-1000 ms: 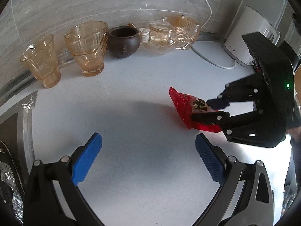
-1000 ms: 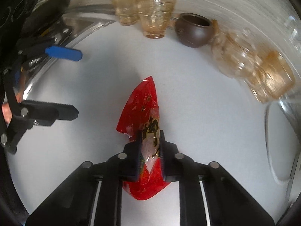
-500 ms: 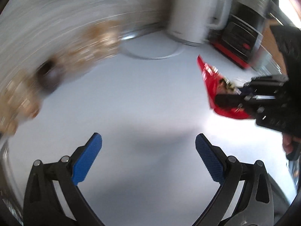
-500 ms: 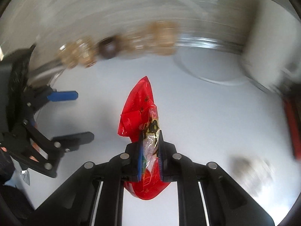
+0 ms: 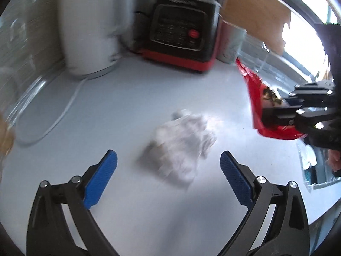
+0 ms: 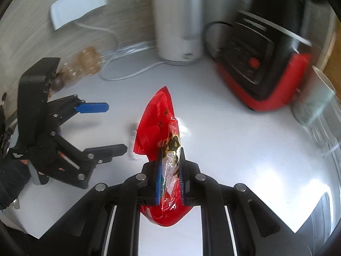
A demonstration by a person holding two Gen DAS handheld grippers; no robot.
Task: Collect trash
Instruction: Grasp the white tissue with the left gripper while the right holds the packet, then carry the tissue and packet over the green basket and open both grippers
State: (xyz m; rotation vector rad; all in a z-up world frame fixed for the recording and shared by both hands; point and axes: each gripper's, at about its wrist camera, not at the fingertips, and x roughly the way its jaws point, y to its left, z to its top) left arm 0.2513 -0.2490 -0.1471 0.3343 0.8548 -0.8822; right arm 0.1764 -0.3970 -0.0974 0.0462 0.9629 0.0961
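Glasses gone from view since earlier; my right gripper (image 6: 169,178) clamps the crinkled red foil wrapper (image 6: 157,123), my left gripper (image 5: 168,170) spread wide over a crumpled clear plastic bag (image 5: 181,143) near a red-based black appliance (image 5: 181,32).

White countertop (image 5: 119,111), glossy. White kettle (image 6: 177,21) at upper centre of the right wrist view, standing against the wall; white cable (image 6: 127,72) loops on the counter to its left. Black and red appliance (image 6: 264,64) at upper right, red button on its panel, dark cord behind. Amber glassware (image 6: 87,64), blurred, at left. White socket plate (image 6: 78,10) on wall, upper left.
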